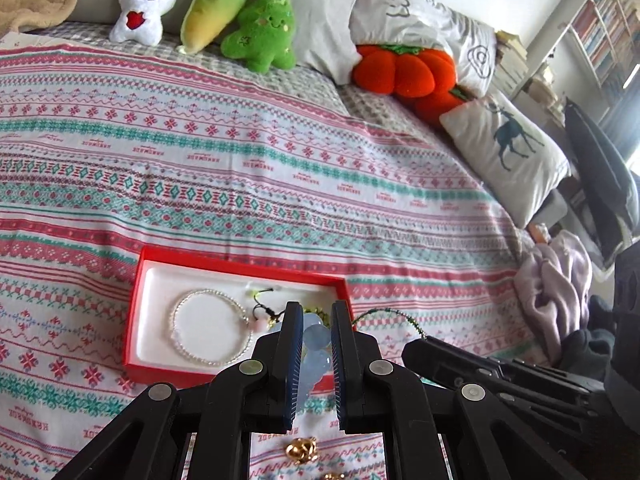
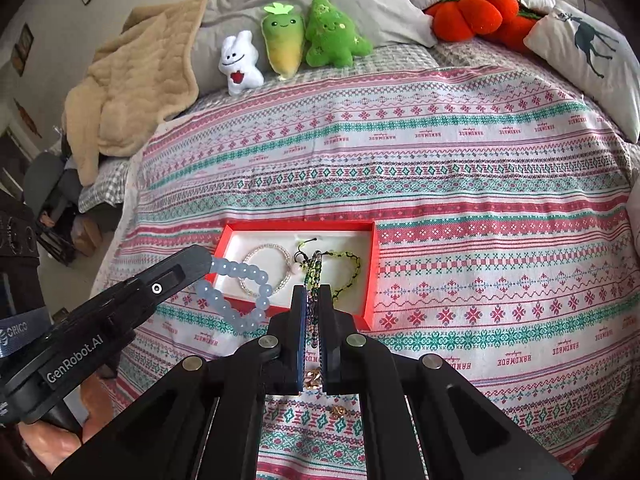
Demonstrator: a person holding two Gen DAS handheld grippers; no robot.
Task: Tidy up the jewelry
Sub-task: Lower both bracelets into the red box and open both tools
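Note:
A red box (image 1: 138,304) with a white lining lies on the patterned bedspread. Inside it are a clear bead bracelet (image 1: 212,328) and a small black-corded charm (image 1: 262,314). My left gripper (image 1: 316,312) is shut on a pale blue bead bracelet (image 1: 316,354), just above the box's near edge. In the right wrist view that blue bracelet (image 2: 244,292) hangs from the left gripper (image 2: 204,260) over the box's (image 2: 298,226) near left corner. My right gripper (image 2: 313,292) is shut on a green beaded strand (image 2: 314,276), whose loop reaches over the box's right part.
Gold jewelry pieces (image 1: 302,450) lie on the bedspread under the grippers, also seen as gold pieces (image 2: 314,378). Plush toys (image 2: 284,40), pillows (image 1: 504,148) and a beige blanket (image 2: 132,92) line the far side of the bed. A lilac cloth (image 1: 552,280) lies at the right edge.

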